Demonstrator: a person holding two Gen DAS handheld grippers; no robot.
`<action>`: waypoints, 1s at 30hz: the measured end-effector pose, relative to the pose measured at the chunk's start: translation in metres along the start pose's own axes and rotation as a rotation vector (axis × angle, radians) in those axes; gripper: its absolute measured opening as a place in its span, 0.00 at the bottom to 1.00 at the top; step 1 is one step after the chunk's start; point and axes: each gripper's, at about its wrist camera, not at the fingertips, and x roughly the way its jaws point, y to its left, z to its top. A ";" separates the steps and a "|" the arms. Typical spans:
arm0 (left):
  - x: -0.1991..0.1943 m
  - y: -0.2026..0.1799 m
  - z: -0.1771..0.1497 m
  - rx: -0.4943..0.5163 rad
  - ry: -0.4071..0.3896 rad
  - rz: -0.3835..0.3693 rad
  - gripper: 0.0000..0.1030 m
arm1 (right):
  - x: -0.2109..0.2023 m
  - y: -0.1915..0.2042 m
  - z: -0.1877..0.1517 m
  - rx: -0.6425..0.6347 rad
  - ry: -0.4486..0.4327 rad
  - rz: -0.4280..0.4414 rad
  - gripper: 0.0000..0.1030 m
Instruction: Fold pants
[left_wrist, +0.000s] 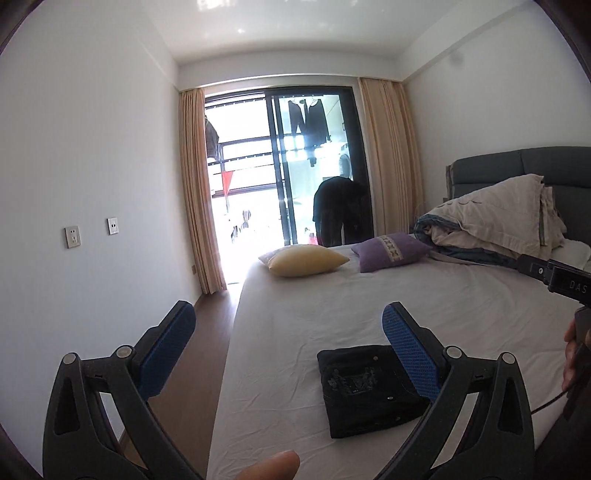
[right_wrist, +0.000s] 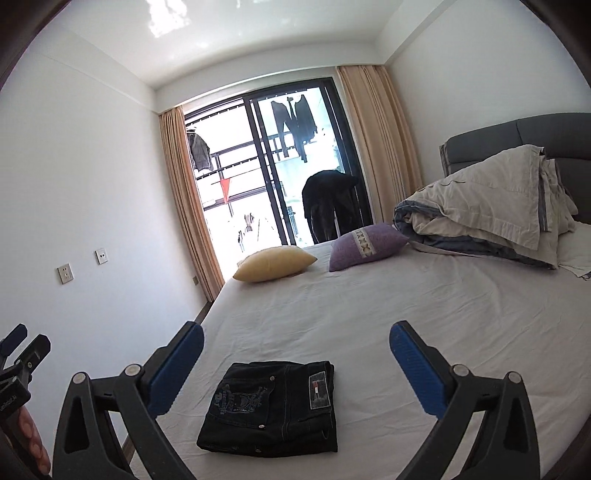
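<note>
Pants: the dark pants (right_wrist: 271, 406) lie on the bed (right_wrist: 369, 314) as a compact, squared bundle, back pocket and label facing up; the fold looks finished, judging by the tidy edges.
Placement: the bundle sits near the front edge of the bed, well apart from the yellow pillow (right_wrist: 275, 263), the purple pillow (right_wrist: 367, 245) and the heaped duvet (right_wrist: 487, 206), so nothing crowds it.
Left hand-held gripper (left_wrist: 290, 332): jaws spread wide, nothing between the blue pads, raised above the bed; the pants show partly behind its right finger.
Right hand-held gripper (right_wrist: 297, 356): also wide and empty, held clear above the bundle, which is framed between the fingers without contact.
Why held so: both stand open and off the cloth, which I read as letting go of a completed fold.
Risk: little; the bundle rests flat and looks stable.
</note>
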 end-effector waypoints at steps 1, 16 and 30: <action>-0.004 0.000 0.002 -0.009 0.013 -0.024 1.00 | -0.007 0.003 0.003 -0.006 -0.012 0.010 1.00; 0.051 -0.024 -0.059 -0.095 0.478 -0.083 1.00 | 0.004 0.040 -0.028 -0.093 0.260 -0.155 1.00; 0.100 -0.020 -0.108 -0.123 0.626 -0.057 1.00 | 0.030 0.060 -0.069 -0.123 0.415 -0.130 1.00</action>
